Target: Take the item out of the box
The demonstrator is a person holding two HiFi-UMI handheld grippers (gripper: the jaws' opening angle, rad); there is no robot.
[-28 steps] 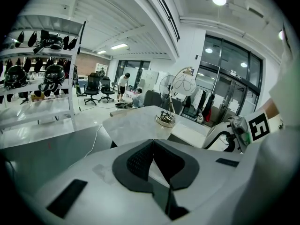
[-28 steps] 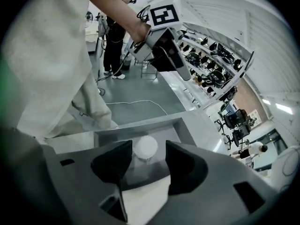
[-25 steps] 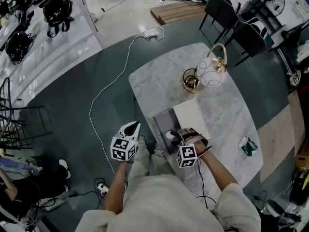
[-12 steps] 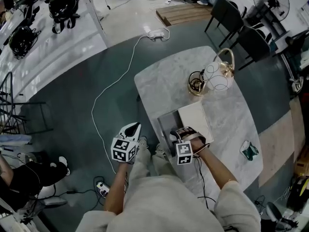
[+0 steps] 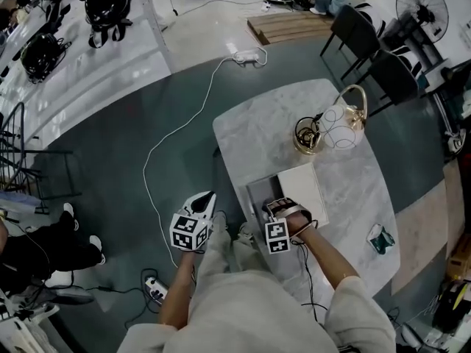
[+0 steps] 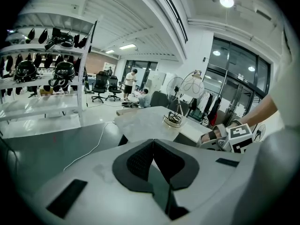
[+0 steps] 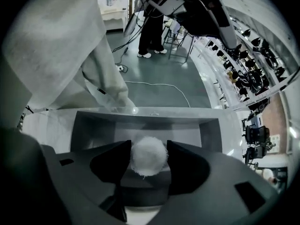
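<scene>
Right gripper (image 7: 149, 157) clamped on the fluffy white ball (image 7: 148, 149), low inside the box (image 7: 140, 128). We judge grasp made, lift-out left. Left gripper (image 6: 152, 161) closed, empty, at the box's 9 o'clock.

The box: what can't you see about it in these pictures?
Head view: the fluffy white ball is hidden under the right gripper.
Right gripper view: the box has its near floor covered by the jaws and ball, so whether the ball touches it can't be told.
Head view: the small teal thing on the table is too small to name.
</scene>
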